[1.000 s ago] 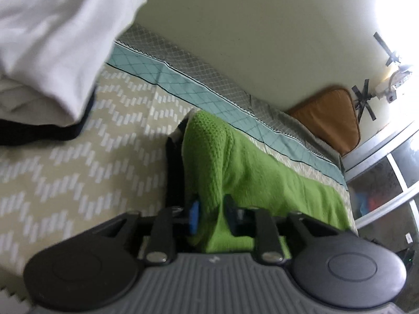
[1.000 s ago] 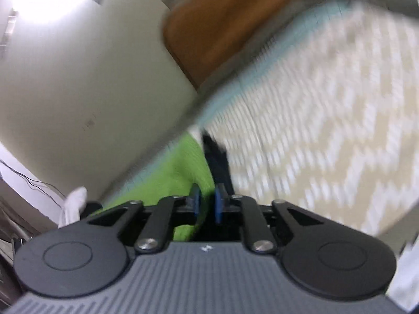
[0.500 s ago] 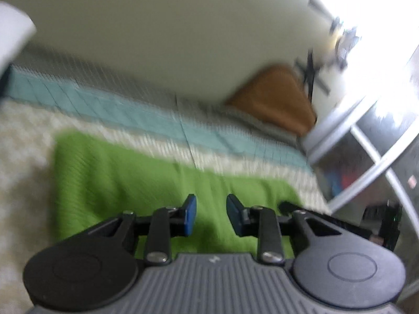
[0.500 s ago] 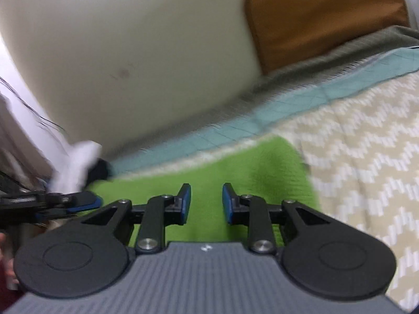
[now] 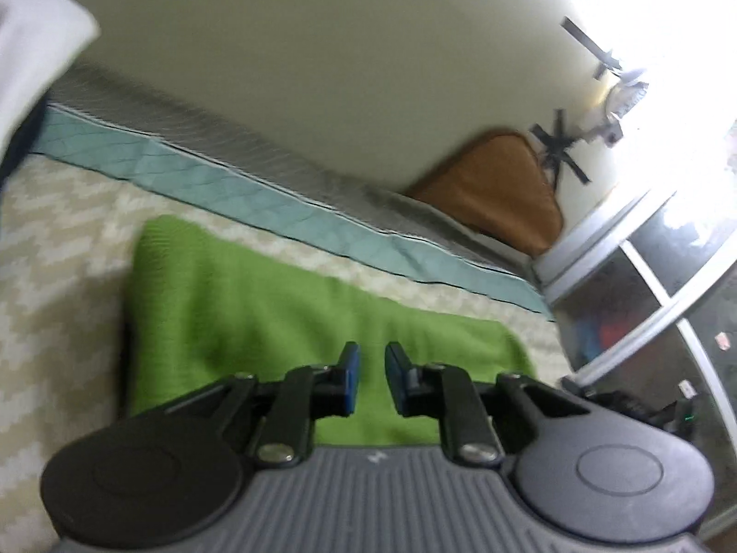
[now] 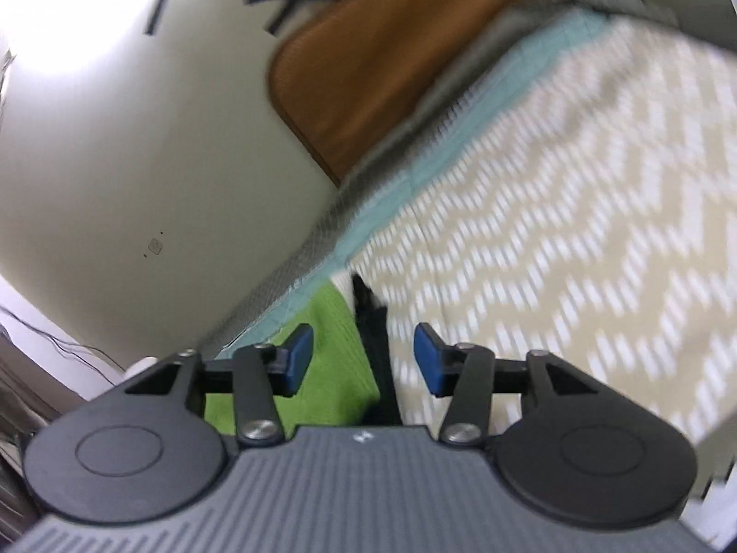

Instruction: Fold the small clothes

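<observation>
A green knitted garment (image 5: 258,322) lies flat on the chevron bed cover (image 5: 55,276). My left gripper (image 5: 372,378) hovers over its near edge. Its jaws are closing, with a narrow gap and nothing between the pads. In the right wrist view the garment's right end (image 6: 331,368) shows with a dark cloth edge (image 6: 377,345) beside it. My right gripper (image 6: 364,359) is above that end. Its jaws are opening and stand wide apart, holding nothing.
A stack of folded white clothes (image 5: 32,46) sits at the top left. A brown cushion (image 5: 502,184) leans on the wall at the bed's far corner. Glass doors (image 5: 668,299) are on the right. Bare bed cover (image 6: 552,230) stretches to the right of the garment.
The left gripper let go of the green garment, which now lies flat, and its jaws have narrowed. The right jaws went from nearly shut at the garment's edge to wide apart.
</observation>
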